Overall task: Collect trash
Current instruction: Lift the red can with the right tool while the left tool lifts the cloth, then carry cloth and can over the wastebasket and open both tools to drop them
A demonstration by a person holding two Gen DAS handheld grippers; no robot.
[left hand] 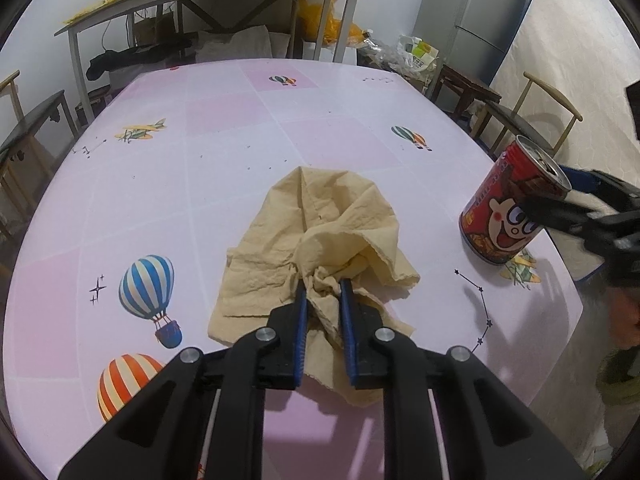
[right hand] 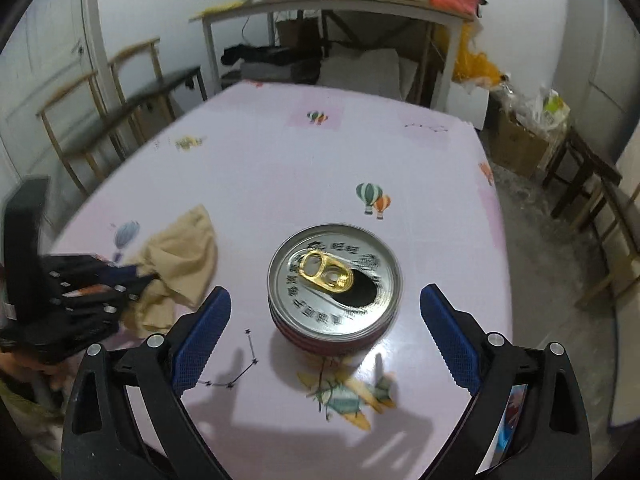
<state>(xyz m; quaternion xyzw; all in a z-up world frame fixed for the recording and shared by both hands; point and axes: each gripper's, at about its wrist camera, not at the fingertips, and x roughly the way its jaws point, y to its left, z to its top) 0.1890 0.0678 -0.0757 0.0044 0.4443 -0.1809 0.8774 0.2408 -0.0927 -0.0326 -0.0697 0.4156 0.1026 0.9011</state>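
Crumpled yellow paper towel pinched between left gripper fingers on pink tablecloth. Red drink can upright at 3 o'clock; right gripper spread wide around it, not touching.

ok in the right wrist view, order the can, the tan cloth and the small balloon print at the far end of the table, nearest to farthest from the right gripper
1. Can: straight ahead, between the open fingers of the right gripper.
2. Tan cloth: off to the left, pinched by the left gripper.
3. Small balloon print: far end of the table, ahead.
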